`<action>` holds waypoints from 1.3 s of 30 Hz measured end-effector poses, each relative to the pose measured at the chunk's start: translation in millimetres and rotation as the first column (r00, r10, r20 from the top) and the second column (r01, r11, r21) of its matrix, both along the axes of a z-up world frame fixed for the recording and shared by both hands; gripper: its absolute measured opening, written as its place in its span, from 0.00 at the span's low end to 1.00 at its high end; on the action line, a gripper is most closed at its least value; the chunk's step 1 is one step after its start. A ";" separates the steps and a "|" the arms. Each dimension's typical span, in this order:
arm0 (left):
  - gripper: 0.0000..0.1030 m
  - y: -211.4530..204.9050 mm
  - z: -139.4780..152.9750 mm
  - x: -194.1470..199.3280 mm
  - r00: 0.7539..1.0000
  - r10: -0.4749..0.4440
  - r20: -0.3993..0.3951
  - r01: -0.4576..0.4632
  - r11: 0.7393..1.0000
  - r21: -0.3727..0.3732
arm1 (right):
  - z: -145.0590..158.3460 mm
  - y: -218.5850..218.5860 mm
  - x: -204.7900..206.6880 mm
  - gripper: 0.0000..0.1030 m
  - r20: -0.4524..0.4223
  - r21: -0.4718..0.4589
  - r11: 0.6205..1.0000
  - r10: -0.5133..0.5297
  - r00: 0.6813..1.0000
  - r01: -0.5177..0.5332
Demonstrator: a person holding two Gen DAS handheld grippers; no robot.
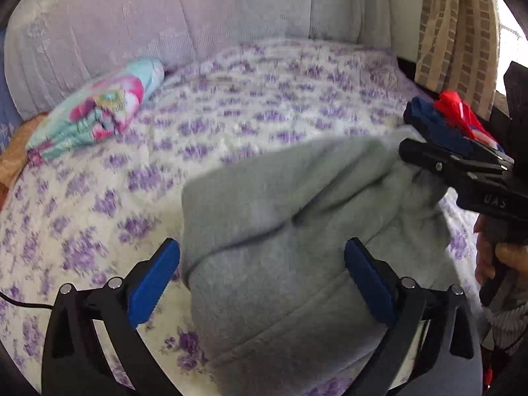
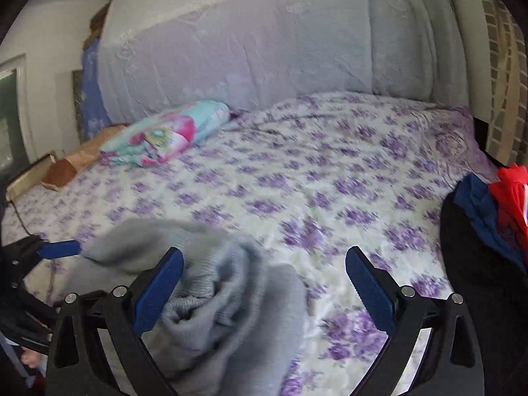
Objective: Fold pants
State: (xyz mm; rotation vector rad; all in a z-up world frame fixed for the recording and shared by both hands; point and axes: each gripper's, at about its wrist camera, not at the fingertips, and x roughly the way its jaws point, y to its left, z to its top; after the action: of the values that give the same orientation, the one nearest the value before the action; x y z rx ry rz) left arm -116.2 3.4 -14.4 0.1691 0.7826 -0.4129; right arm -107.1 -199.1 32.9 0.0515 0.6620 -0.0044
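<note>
Grey pants point(image 1: 297, 231) lie bunched in a thick fold on the flowered bedspread point(image 1: 231, 105). My left gripper point(image 1: 262, 280) hovers over them, open, its blue pads point(image 1: 155, 283) wide apart and pressing nothing. My right gripper point(image 1: 412, 135) reaches in from the right over the far end of the pants, held by a hand point(image 1: 501, 254). In the right wrist view the right gripper point(image 2: 264, 290) is open. The rumpled waist end of the pants point(image 2: 214, 297) lies loose beside its left pad point(image 2: 158, 290). My left gripper's blue pad point(image 2: 59, 249) shows at the left edge, by the pants.
A folded, brightly coloured floral cloth point(image 1: 99, 112) lies at the back left. A pile of blue and red clothes point(image 2: 495, 214) sits at the right edge. Grey covered cushions point(image 2: 264, 49) stand behind the bed, a brown paper bag point(image 2: 76, 161) far left, a curtain point(image 1: 455, 33) right.
</note>
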 end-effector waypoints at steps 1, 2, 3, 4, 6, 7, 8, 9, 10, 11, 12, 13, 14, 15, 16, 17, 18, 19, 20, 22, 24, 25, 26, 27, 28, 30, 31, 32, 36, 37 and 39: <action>0.96 -1.2 -13.3 2.5 1.000 -0.013 -0.013 0.013 1.000 -0.005 | -18.0 -9.0 4.5 0.96 -0.050 0.005 1.000 -0.003 0.999 0.004; 0.96 -4.3 -21.4 0.4 1.000 -0.010 0.016 0.010 1.000 0.005 | -34.4 -19.5 7.7 0.96 -0.099 0.052 0.999 0.000 0.995 0.005; 0.96 -9.0 -23.7 -4.2 0.999 -0.007 0.052 0.006 1.000 0.021 | -43.2 -31.8 8.0 0.96 -0.111 0.142 0.990 0.003 0.994 0.013; 0.96 -12.8 -22.1 -6.8 0.997 -0.004 0.071 0.001 0.999 0.037 | -45.6 -36.3 8.5 0.96 -0.121 0.168 0.986 0.001 0.993 0.019; 0.96 -10.9 -19.9 -1.8 0.999 0.005 0.047 -0.006 1.000 0.020 | -43.3 -30.1 9.4 0.96 -0.110 0.121 0.992 -0.007 0.994 0.020; 0.96 -7.3 -20.5 1.5 0.999 0.008 0.032 -0.008 1.000 -0.002 | -42.1 -26.6 9.2 0.96 -0.100 0.104 0.994 -0.007 0.995 0.018; 0.96 -4.5 -20.6 2.9 1.000 0.009 0.023 -0.008 1.000 -0.016 | -41.3 -25.9 8.6 0.96 -0.096 0.105 0.994 -0.004 0.995 0.014; 0.96 -3.4 -20.0 2.8 1.000 0.008 0.024 -0.008 1.000 -0.017 | -40.6 -26.7 9.0 0.96 -0.099 0.123 0.992 -0.001 0.995 0.013; 0.96 -3.9 -18.5 1.1 0.999 0.010 0.030 -0.009 1.000 -0.010 | -38.6 -28.8 6.8 0.96 -0.094 0.149 0.989 -0.001 0.996 0.015; 0.96 -3.6 -16.2 -0.6 0.999 0.015 0.034 -0.015 1.000 -0.007 | -34.8 -30.0 3.1 0.96 -0.080 0.170 0.985 -0.006 0.997 0.020; 0.96 -2.6 -14.1 -1.2 0.999 0.022 0.033 -0.022 1.000 -0.011 | -28.8 -29.2 -2.0 0.96 -0.063 0.177 0.984 -0.015 0.998 0.026; 0.96 -0.6 -11.6 -1.0 0.999 0.030 0.027 -0.029 0.999 -0.019 | -22.5 -26.7 -9.1 0.96 -0.044 0.176 0.984 -0.019 0.999 0.026; 0.96 1.6 -10.0 -1.7 0.999 0.037 0.022 -0.036 0.999 -0.025 | -15.5 -23.8 -18.0 0.96 -0.021 0.173 0.985 -0.015 1.000 0.018; 0.96 4.1 -8.6 -2.2 0.999 0.045 0.019 -0.045 0.999 -0.028 | -10.5 -21.4 -26.2 0.96 -0.007 0.174 0.985 -0.008 1.000 0.009; 0.96 6.5 -7.2 -3.3 0.998 0.055 0.021 -0.054 0.998 -0.030 | -6.5 -20.4 -32.2 0.96 -0.002 0.179 0.984 0.000 1.000 0.000; 0.96 8.7 -5.8 -5.0 0.998 0.064 0.026 -0.064 0.998 -0.029 | -4.1 -20.0 -39.3 0.96 0.000 0.190 0.982 0.009 1.000 -0.009; 0.96 10.6 -4.2 -7.0 0.997 0.073 0.033 -0.072 0.997 -0.026 | -2.9 -20.8 -46.5 0.96 0.002 0.208 0.978 0.016 1.000 -0.016; 0.96 12.4 -3.1 -9.5 0.996 0.079 0.038 -0.078 0.997 -0.026 | -2.9 -22.6 -52.7 0.96 0.000 0.229 0.973 0.018 1.000 -0.017; 0.96 14.2 -1.9 -11.9 0.996 0.084 0.041 -0.083 0.996 -0.027 | -3.9 -25.0 -57.9 0.96 -0.007 0.255 0.967 0.020 1.000 -0.017; 0.96 18.6 -0.1 -17.0 0.995 0.094 0.045 -0.092 0.995 -0.035 | -8.5 -31.2 -66.5 0.96 -0.028 0.323 0.946 0.025 0.999 -0.015; 0.96 22.7 1.6 -21.5 0.994 0.102 0.047 -0.100 0.994 -0.040 | -15.0 -37.4 -72.4 0.96 -0.052 0.392 0.920 0.028 0.998 -0.005; 0.96 24.9 2.6 -23.7 0.993 0.107 0.048 -0.105 0.994 -0.042 | -18.6 -39.5 -74.5 0.96 -0.065 0.420 0.907 0.030 0.997 0.000; 0.96 27.1 3.4 -25.9 0.992 0.112 0.049 -0.110 0.993 -0.043 | -21.8 -41.5 -76.2 0.96 -0.077 0.451 0.893 0.035 0.996 0.004; 0.96 29.5 4.4 -28.2 0.992 0.117 0.051 -0.115 0.992 -0.044 | -24.7 -43.1 -77.0 0.96 -0.086 0.478 0.878 0.041 0.995 0.006; 0.96 31.0 5.3 -30.6 0.991 0.122 0.053 -0.119 0.992 -0.044 | -26.8 -44.0 -77.8 0.96 -0.093 0.503 0.864 0.047 0.995 0.006; 0.96 35.1 7.3 -34.4 0.990 0.131 0.055 -0.128 0.991 -0.047 | -29.3 -43.2 -77.3 0.96 -0.102 0.543 0.840 0.065 0.993 0.001; 0.96 36.9 8.0 -35.9 0.990 0.134 0.054 -0.131 0.990 -0.050 | -29.8 -41.9 -76.8 0.96 -0.103 0.559 0.829 0.075 0.992 -0.004; 0.96 38.6 8.7 -37.3 0.989 0.138 0.053 -0.135 0.989 -0.053 | -30.2 -40.1 -75.6 0.96 -0.102 0.577 0.817 0.086 0.991 -0.011; 0.96 42.4 9.4 -40.0 0.989 0.144 0.039 -0.141 0.988 -0.064 | -34.7 -32.8 -66.7 0.96 -0.133 0.621 0.784 0.120 0.984 -0.012; 0.96 42.5 8.7 -40.2 0.989 0.141 0.033 -0.139 0.988 -0.067 | -36.7 -31.0 -64.1 0.96 -0.138 0.631 0.776 0.128 0.982 -0.012; 0.96 42.3 6.0 -40.0 0.990 0.138 0.020 -0.136 0.988 -0.069 | -39.8 -29.5 -59.0 0.96 -0.149 0.639 0.769 0.136 0.979 -0.010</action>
State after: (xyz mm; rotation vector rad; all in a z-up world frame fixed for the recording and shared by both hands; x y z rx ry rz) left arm -156.2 45.7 -8.4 0.0563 0.7497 -0.3058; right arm -166.1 -228.6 -6.9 0.6961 0.8323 0.3000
